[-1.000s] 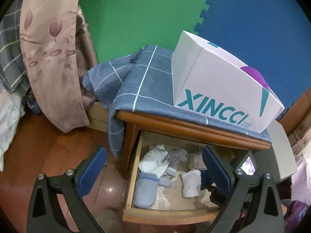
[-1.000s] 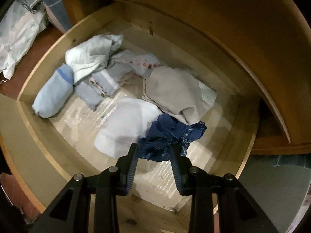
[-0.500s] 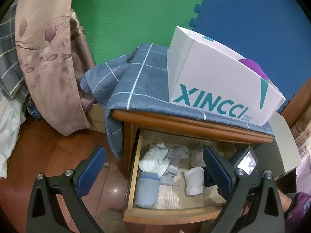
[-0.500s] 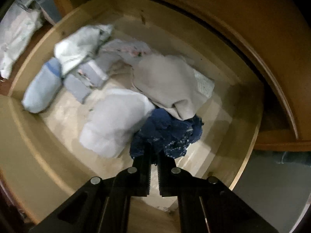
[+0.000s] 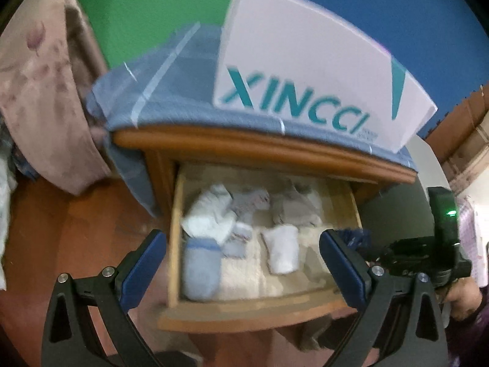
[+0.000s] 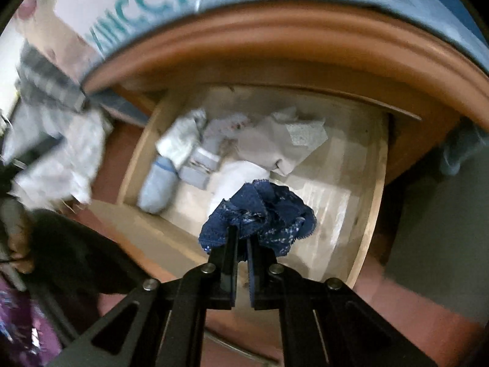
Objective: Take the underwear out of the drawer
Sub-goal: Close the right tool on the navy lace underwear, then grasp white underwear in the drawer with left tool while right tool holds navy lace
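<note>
- Your right gripper has its jaws clenched on the navy lace underwear, bunched at the tips above the open drawer.
- Your left gripper hangs with its jaws spread wide before the drawer front.
- The nightstand top overhangs the drawer's back; folded laundry fills its left side.

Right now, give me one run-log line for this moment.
right gripper: shut on navy underwear | held above open drawer | left gripper: open, holding nothing
</note>
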### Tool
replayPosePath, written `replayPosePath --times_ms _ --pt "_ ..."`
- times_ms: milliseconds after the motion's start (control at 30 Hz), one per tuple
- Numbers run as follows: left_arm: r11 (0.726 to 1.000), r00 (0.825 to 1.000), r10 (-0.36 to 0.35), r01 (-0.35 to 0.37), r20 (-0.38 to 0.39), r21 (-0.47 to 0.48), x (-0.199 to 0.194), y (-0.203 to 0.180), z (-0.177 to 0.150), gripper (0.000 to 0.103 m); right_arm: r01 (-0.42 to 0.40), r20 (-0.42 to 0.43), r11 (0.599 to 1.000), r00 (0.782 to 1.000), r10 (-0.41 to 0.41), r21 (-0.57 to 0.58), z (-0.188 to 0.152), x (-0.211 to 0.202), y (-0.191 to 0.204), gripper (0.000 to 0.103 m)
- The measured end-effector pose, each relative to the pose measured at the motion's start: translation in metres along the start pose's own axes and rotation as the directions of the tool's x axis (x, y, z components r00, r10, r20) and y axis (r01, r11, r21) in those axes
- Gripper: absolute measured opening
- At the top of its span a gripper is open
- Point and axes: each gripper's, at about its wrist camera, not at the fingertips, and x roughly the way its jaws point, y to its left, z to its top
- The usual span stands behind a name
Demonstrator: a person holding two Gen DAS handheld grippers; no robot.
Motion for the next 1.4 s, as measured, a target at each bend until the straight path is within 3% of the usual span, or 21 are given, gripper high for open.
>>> replayPosePath --times_ms 133,400,733,867,1100,1200,1267,1333,1400 --pt "0.999 0.993 -0.030 0.027 -0.112 -0.037 0.029 -0.011 -0.003 0.099 -0.110 0.096 0.990 0.990 0.102 0.089 -0.014 -0.020 -0.016 0.005" --pt "0.998 0.951 -0.018 0.001 -0.309 -0.056 0.101 -0.052 -0.017 0.099 -0.201 0.204 0.973 0.963 0.175 0.112 -0.019 -0.046 -0.029 0.005" --pt "0.993 0.888 0.041 -0.085 -0.459 -0.076 0.166 -0.081 -0.021 0.099 -0.308 0.292 0.941 0.921 0.258 0.142 -0.032 -0.077 -0.060 0.005" --pt "0.989 0.865 0.103 -0.141 -0.491 -0.040 0.184 -0.089 -0.022 0.099 -0.339 0.309 0.930 0.908 0.285 0.139 -0.037 -0.085 -0.066 0.005" --pt "0.975 0.818 0.100 -0.195 -0.567 -0.109 0.214 -0.077 -0.023 0.099 -0.369 0.322 0.920 0.894 0.312 0.132 -0.040 -0.091 -0.073 0.005" --pt "0.973 0.801 0.112 -0.210 -0.588 -0.100 0.226 -0.079 -0.024 0.092 -0.370 0.316 0.920 0.895 0.316 0.130 -0.041 -0.090 -0.075 0.005" --pt "0.974 0.780 0.110 -0.210 -0.616 -0.091 0.235 -0.081 -0.027 0.078 -0.384 0.313 0.914 0.891 0.330 0.131 -0.038 -0.089 -0.075 0.005" --pt "0.971 0.760 0.129 -0.227 -0.637 -0.074 0.242 -0.083 -0.030 0.073 -0.388 0.314 0.913 0.889 0.334 0.128 -0.039 -0.090 -0.076 0.005" --pt "0.966 0.757 0.165 -0.255 -0.632 -0.053 0.246 -0.083 -0.033 0.068 -0.401 0.318 0.906 0.883 0.345 0.132 -0.039 -0.090 -0.078 0.005"
